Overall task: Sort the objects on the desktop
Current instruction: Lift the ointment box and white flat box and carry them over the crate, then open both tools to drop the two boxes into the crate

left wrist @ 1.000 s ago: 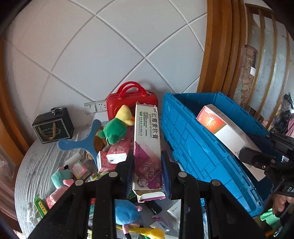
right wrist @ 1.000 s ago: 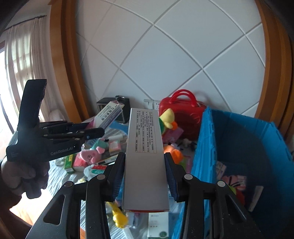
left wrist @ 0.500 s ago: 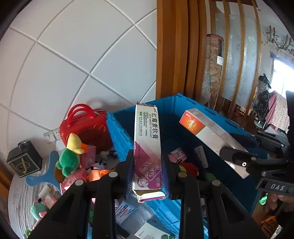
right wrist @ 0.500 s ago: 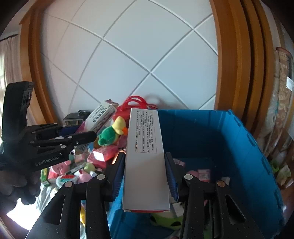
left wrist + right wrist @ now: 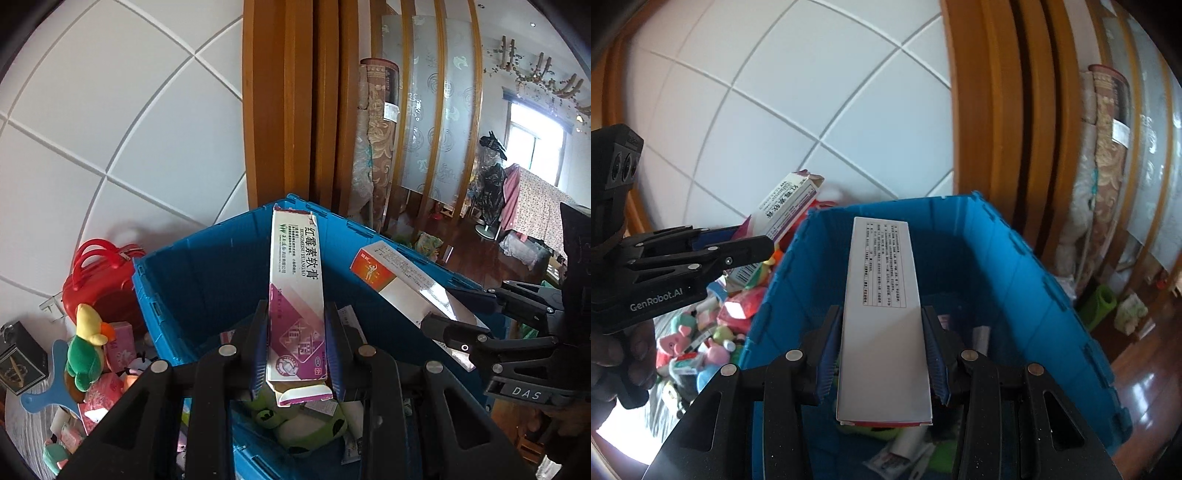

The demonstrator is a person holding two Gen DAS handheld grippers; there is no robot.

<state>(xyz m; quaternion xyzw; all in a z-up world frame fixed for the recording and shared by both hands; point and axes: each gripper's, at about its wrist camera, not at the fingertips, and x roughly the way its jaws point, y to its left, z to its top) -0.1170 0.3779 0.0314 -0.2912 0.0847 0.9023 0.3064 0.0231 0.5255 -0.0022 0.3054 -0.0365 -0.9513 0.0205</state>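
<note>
My left gripper (image 5: 295, 325) is shut on a white and purple ointment box (image 5: 297, 295) with a torn near flap, held over the open blue crate (image 5: 177, 280). My right gripper (image 5: 882, 332) is shut on a long white and silver box (image 5: 882, 314) with a printed label, also above the blue crate (image 5: 1027, 288). In the left wrist view the right gripper (image 5: 458, 314) shows at the right with its white and red box (image 5: 402, 280). The right wrist view shows the left gripper (image 5: 750, 243) at the left holding the ointment box (image 5: 786, 206).
Inside the crate lie a green plush toy (image 5: 306, 424) and small packets (image 5: 901, 454). Left of the crate, the table carries a red case (image 5: 99, 280), a green and yellow plush bird (image 5: 86, 350), a blue paddle (image 5: 51, 384), a black box (image 5: 20, 358) and several toys (image 5: 701, 339). A wooden frame (image 5: 295, 103) stands behind.
Both grippers have swung right from above the cluttered table to above the blue crate, each still holding its box. The crate's inside now fills the lower view.
</note>
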